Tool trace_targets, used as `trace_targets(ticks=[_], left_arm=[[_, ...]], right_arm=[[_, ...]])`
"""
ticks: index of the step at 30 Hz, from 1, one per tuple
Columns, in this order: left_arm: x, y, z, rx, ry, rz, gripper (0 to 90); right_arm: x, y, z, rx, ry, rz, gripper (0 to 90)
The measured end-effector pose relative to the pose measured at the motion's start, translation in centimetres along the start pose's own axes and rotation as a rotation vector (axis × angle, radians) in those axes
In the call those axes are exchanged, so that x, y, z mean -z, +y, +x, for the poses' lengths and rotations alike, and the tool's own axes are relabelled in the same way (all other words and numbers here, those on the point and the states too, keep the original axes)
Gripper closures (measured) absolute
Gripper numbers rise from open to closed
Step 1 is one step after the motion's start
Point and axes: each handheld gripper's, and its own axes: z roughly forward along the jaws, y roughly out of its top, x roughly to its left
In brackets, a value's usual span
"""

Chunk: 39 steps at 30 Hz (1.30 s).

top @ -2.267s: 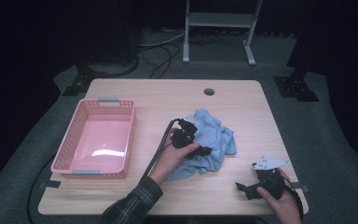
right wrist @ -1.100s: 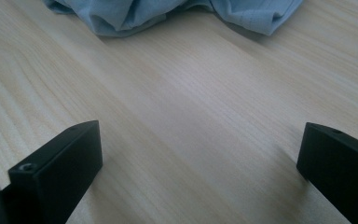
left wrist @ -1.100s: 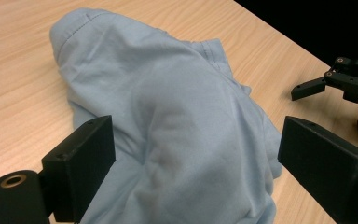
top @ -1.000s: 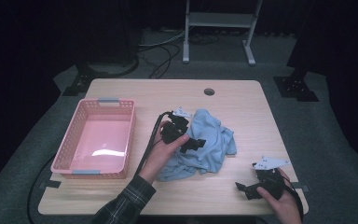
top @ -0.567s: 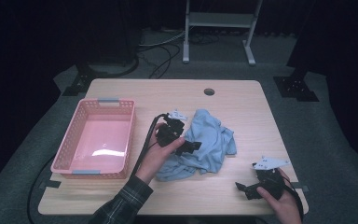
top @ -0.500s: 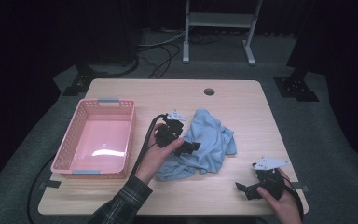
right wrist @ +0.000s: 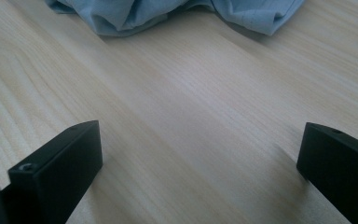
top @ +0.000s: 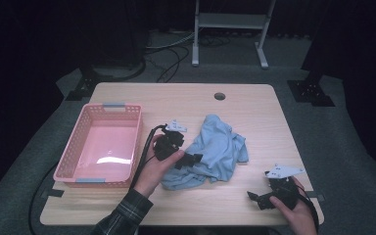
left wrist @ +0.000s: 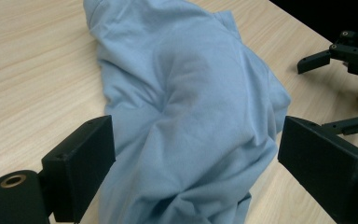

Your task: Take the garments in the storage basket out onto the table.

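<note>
Left gripper (top: 188,159) hanging wide over the shirt, nothing grabbed

Pink basket (top: 73,161) sits far left; the crumpled light blue t-shirt (top: 215,149) lies mid-table between the spread left jaws, pads not pressing. Right gripper (top: 258,199) rests near the front right edge, jaws spread over bare wood.

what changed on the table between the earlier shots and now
The left gripper slid left and a little toward the table's far edge along the blue cloth, ending at its left side; its jaws stand open over the cloth. The cloth's bunched shape shifted slightly. The right gripper, open near the front right corner, and the pink basket stayed put.
</note>
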Motion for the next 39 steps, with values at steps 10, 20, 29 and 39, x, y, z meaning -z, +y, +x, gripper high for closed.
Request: trace_targets(ticks=[10,20,29,39], left_arm=[[1.0,-1.3,0.1,0.008,0.013,0.002,10.5],[1.8,-3.2,0.3,0.020,0.020,0.005,10.5],[2.3,-5.0,0.2,0.030,0.029,0.019,10.5],[3.7,-6.7,0.3,0.053,0.034,0.016,10.5]], right_arm=[[0.0,0.0,0.0,-0.002,0.001,0.002,0.0],[0.0,0.0,0.0,-0.001,0.001,0.002,0.0],[0.0,0.0,0.0,-0.001,0.001,0.003,0.0],[0.1,0.0,0.1,-0.003,0.001,0.003,0.0]])
